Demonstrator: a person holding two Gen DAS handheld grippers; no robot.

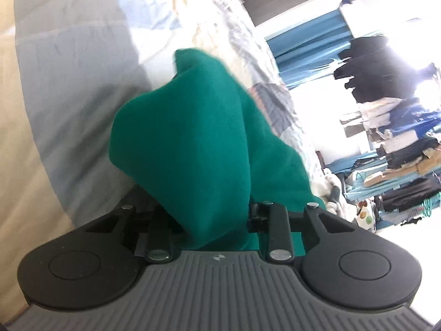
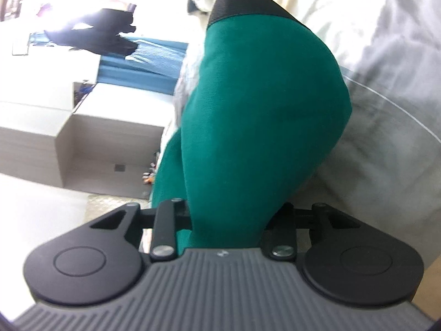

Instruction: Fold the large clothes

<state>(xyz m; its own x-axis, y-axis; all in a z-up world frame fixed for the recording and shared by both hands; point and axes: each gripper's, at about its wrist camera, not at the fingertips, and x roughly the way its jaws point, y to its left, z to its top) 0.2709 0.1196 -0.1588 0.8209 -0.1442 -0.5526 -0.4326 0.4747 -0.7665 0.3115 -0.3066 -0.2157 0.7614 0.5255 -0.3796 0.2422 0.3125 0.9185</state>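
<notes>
A green garment bulges up from between the fingers of my left gripper and hides them completely. It hangs bunched above a pale bed sheet. In the right wrist view the same green garment rises in a taut fold out of my right gripper, whose fingers are also covered. A black textured piece caps the top of that fold; I cannot tell whether it is trim or a fingertip. Both grippers look shut on the cloth.
The grey and cream bedding spreads under both grippers. A blue curtain and shelves of stacked clothes and boxes stand at the right in the left wrist view. A white cabinet stands left of the right gripper.
</notes>
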